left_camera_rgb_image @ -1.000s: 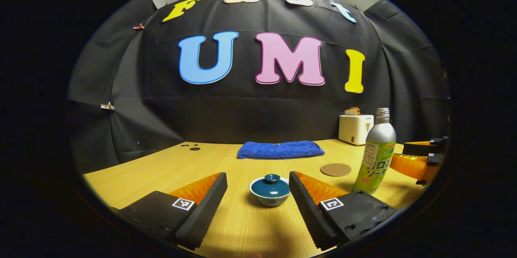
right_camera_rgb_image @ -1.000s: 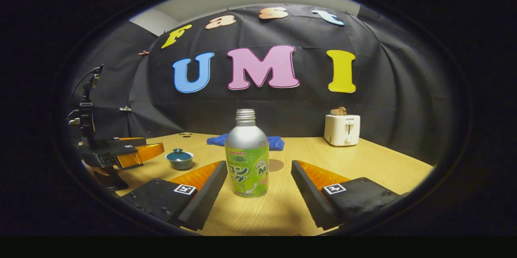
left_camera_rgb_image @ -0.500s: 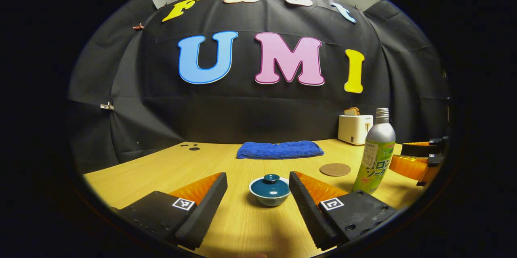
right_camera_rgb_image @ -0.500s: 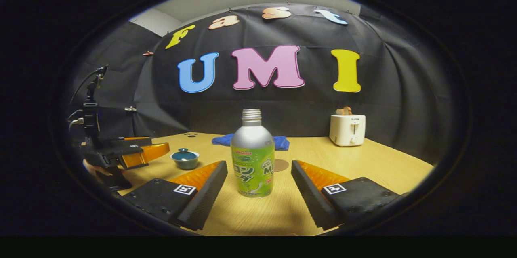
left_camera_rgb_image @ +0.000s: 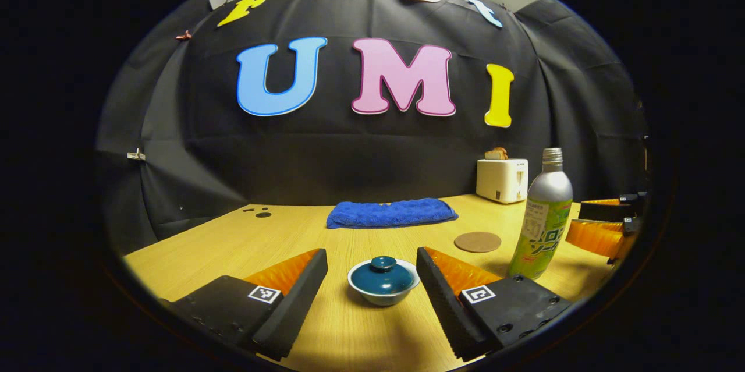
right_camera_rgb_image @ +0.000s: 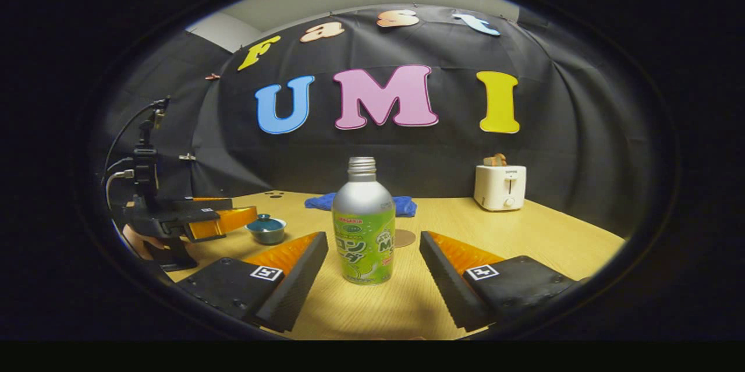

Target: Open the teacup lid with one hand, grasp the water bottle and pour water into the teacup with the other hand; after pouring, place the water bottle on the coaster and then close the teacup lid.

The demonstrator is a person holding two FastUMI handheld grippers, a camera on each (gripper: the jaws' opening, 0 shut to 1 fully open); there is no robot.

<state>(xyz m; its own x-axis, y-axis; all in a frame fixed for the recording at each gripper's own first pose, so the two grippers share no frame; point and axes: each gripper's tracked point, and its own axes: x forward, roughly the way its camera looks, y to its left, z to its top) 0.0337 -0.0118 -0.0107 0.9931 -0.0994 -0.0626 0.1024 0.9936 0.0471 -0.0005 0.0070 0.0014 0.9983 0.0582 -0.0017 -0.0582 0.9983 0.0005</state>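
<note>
A small teacup (left_camera_rgb_image: 383,291) with a dark teal lid (left_camera_rgb_image: 382,276) stands on the wooden table, a little ahead of my left gripper (left_camera_rgb_image: 372,267), which is open around empty air. The lid rests on the cup. A silver and green water bottle (right_camera_rgb_image: 362,227) stands upright without a cap, ahead of my open right gripper (right_camera_rgb_image: 372,255) and apart from both fingers. In the left gripper view the bottle (left_camera_rgb_image: 542,221) is at the right, beside the right gripper (left_camera_rgb_image: 605,226). A round brown coaster (left_camera_rgb_image: 477,241) lies flat on the table left of the bottle. The teacup (right_camera_rgb_image: 266,229) also appears far left, by the left gripper (right_camera_rgb_image: 218,220).
A folded blue towel (left_camera_rgb_image: 391,212) lies at the back of the table. A white toaster (left_camera_rgb_image: 501,179) with bread in it stands at the back right. Black cloth walls close the table (left_camera_rgb_image: 291,238) behind and at the sides.
My left gripper has moved forward toward the teacup, which now sits lower and closer between the fingers. The right gripper has shifted slightly left then held still. Both stay open.
</note>
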